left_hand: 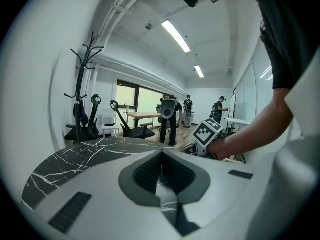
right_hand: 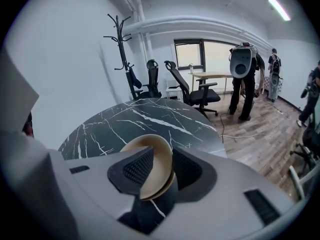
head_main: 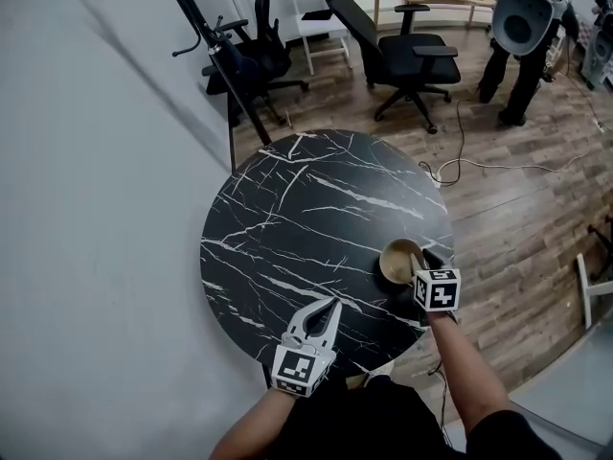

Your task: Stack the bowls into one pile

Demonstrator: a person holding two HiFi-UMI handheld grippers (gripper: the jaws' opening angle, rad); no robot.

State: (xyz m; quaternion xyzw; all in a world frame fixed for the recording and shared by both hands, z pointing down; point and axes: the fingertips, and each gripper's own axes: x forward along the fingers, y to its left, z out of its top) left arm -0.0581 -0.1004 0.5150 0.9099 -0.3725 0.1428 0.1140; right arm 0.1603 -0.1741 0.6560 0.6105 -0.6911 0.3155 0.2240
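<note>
Your right tool (right_hand: 163,151) sits slack around the rim of the tan bowl (right_hand: 158,176) (likely light, stiff, slippery: pinch there); your left tool (left_hand: 162,154) is closed, empty.

I saw the desk (head_main: 316,209) black, veined with white like marble, and the bowls (right_hand: 159,166) a plain tan. The left gripper (head_main: 331,304) and the right gripper (right_hand: 163,149) both had pale grey shells, dark ribbed fingers (right_hand: 136,170) and black-and-white marker cubes (head_main: 437,289). The floor (head_main: 508,209) was brown wood plank, the wall (head_main: 96,209) pale grey, the chairs (head_main: 412,60) black.
</note>
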